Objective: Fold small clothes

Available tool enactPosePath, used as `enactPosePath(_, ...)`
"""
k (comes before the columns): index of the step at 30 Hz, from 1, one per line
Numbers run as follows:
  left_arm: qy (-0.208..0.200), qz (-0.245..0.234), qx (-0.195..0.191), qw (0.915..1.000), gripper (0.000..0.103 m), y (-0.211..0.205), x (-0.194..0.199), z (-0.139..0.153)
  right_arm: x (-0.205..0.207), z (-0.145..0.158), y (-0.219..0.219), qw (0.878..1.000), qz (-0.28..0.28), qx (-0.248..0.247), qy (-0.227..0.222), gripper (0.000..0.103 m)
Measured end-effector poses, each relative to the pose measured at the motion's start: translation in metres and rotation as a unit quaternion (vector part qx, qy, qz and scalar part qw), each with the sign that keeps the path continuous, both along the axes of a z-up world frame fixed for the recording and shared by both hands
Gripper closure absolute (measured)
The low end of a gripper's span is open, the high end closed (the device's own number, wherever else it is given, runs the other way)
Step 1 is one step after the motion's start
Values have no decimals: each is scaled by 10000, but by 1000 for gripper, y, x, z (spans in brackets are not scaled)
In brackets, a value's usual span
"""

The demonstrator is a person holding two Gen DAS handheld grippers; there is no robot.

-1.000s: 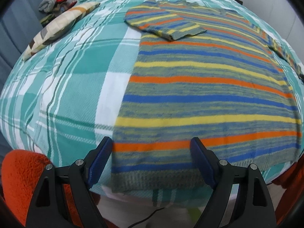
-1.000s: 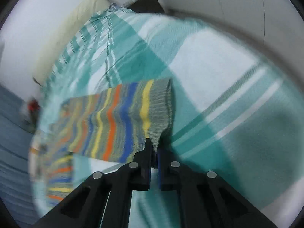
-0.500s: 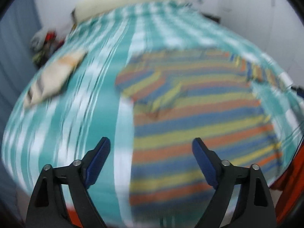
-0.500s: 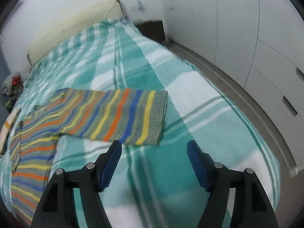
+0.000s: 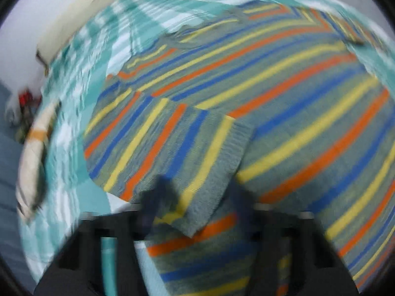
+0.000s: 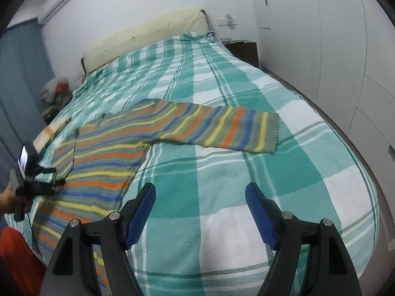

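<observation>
The right gripper has its blue pads spread wide with nothing between them, just bare checked bedspread underneath. Its jaws have just been opening a bit more. The striped sweater lies flat on the bed off to the left of it, and one long sleeve stretches out sideways across the cover, its grey ribbed cuff ahead of the gripper and well apart from it. The left gripper is super blurry in its own view, hanging over the sweater's other sleeve, which is folded in across the body. That sleeve's cuff corner sits right between the two dark fingers. The jaws have just been closing, partway in, but honestly I can't tell whether the pads are pressing on the cloth. In the right wrist view you can see that left gripper at the far left edge with a hand on it and a little lit screen on top. Further out there's a cream headboard, a patterned pillow beside the sweater, white wardrobe doors along the right wall, and something orange at the near bed edge.
</observation>
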State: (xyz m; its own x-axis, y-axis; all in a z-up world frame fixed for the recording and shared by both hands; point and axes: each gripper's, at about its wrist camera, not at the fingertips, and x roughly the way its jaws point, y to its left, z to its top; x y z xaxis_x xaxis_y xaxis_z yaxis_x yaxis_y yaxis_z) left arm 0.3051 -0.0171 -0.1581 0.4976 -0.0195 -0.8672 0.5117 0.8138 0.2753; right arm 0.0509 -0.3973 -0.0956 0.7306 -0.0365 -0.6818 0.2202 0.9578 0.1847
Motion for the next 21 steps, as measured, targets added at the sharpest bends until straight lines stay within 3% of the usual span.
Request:
enactPosePath(1,227,218,-142,9994,101,5,9,-1,0,-1,1,10000,14,16,10,28)
enactPosePath(3,248,648,-666,9954,102,20,21,12,1,-3,2,10000,7,36,27,28)
enactPosePath(5,96,1385,-1496,9789,102,61,40,41,1,-4,2,10000,15,54,17,28)
enactPosePath(8,-274,2441,-2282,9421,102,134,62,72,1,-6,2,10000,27,4,35,28)
enactPosePath(9,-436,2979,-2493,9205,102,172,71,80,1,-7,1,10000,16,-5,50,28)
enactPosePath(10,-535,3434,-2582,9014,102,204,79,81,1,-8,0,10000,0,5,62,28)
enactPosePath(13,-526,4309,-2384,8688,103,266,96,67,3,-11,-4,9999,-65,90,98,28)
enactPosePath(15,-476,4521,-2118,8651,103,285,103,52,6,-13,-5,9998,-97,135,135,28)
enactPosePath(21,-402,4536,-1793,8721,103,296,107,28,18,-23,2,9993,2,57,372,28)
